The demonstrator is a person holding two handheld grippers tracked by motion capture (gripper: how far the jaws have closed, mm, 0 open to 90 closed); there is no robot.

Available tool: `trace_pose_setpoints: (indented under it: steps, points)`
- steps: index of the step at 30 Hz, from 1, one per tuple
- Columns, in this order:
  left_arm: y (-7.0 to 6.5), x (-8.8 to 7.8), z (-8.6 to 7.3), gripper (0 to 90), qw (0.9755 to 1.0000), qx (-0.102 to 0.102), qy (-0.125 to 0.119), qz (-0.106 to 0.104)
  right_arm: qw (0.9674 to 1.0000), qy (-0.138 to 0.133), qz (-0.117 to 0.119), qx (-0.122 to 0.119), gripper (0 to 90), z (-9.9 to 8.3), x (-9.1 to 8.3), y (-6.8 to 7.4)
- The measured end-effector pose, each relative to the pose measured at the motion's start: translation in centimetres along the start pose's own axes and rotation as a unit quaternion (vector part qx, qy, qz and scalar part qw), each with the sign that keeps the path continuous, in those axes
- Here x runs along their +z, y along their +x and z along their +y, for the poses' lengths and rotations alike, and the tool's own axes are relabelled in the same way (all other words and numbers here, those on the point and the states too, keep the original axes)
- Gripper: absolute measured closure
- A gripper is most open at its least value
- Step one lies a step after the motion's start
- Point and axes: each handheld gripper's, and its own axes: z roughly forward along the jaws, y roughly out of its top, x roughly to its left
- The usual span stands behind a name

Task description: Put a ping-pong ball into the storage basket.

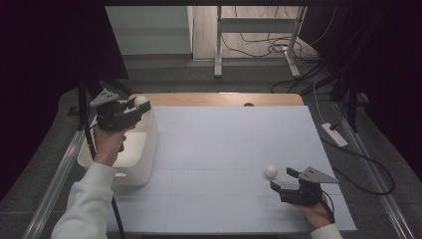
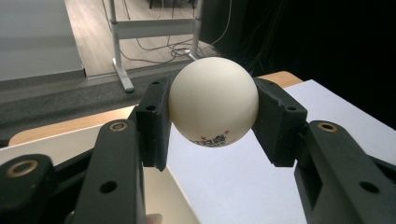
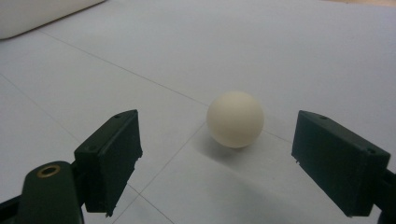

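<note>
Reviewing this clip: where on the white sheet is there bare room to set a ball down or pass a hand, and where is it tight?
Free: the broad middle and far right of the white sheet, between the white bin and the loose ball. Crowded: the left edge, where the left tool holds a ball above the bin, and the near right corner, where the right tool stands open behind the loose ball.

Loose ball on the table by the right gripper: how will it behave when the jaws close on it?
Ball on the table is a smooth sphere on a flat white sheet, so a one-sided nudge probably rolls it. It looks like a light table-tennis ball. The right gripper is open, jaws short of it.
</note>
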Motion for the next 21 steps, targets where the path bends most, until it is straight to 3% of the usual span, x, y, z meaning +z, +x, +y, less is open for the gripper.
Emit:
trace_pose_setpoints:
  steps: [21]
  points:
    - [1.9,-1.0,-0.1,50.4,0.9995,-0.009,0.007,0.03,1.0,-0.002,0.0,-0.002,15.9,0.0,0.0,0.0]
